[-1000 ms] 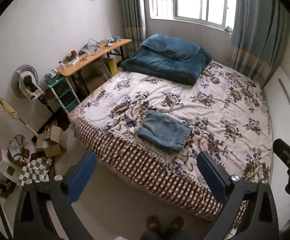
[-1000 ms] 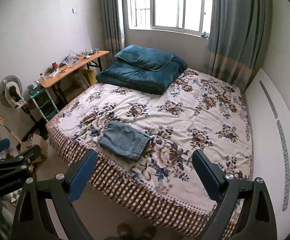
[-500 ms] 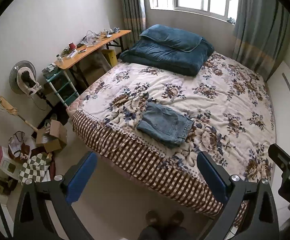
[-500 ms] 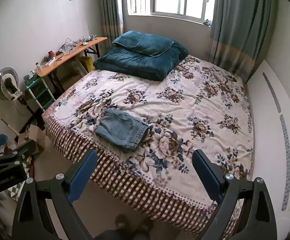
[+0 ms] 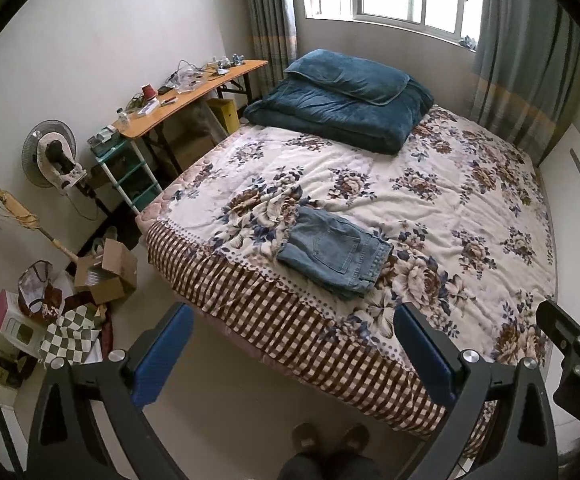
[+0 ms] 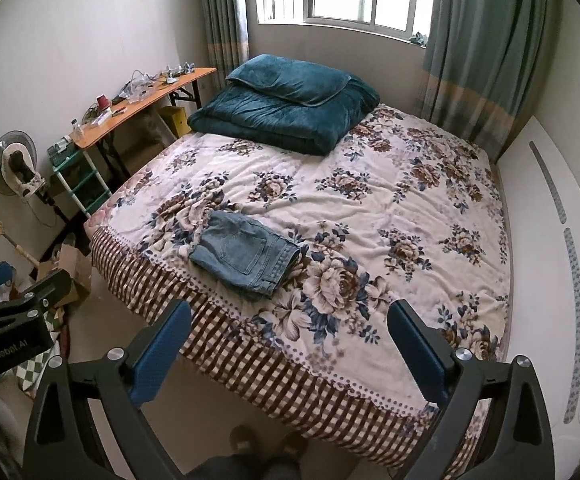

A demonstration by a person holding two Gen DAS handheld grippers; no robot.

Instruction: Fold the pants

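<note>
Blue denim pants (image 5: 332, 252) lie folded into a small rectangle near the front edge of the bed's floral quilt (image 5: 430, 200); they also show in the right wrist view (image 6: 246, 254). My left gripper (image 5: 290, 350) is open and empty, held in the air well back from the bed's edge. My right gripper (image 6: 288, 350) is open and empty too, equally far back. Neither touches the pants. The right gripper's body shows at the right edge of the left wrist view (image 5: 578, 360).
A folded teal duvet with a pillow (image 5: 342, 100) lies at the head of the bed. A wooden desk (image 5: 186, 94), a fan (image 5: 52, 156) and boxes (image 5: 106, 272) stand at the left. A white panel (image 6: 550, 260) flanks the bed's right side. The person's feet (image 5: 330, 438) are on the floor.
Both grippers have tilted downward and drawn back slightly, so the bed and pants sit higher in view. The pants have not moved. Both grippers stay open.
</note>
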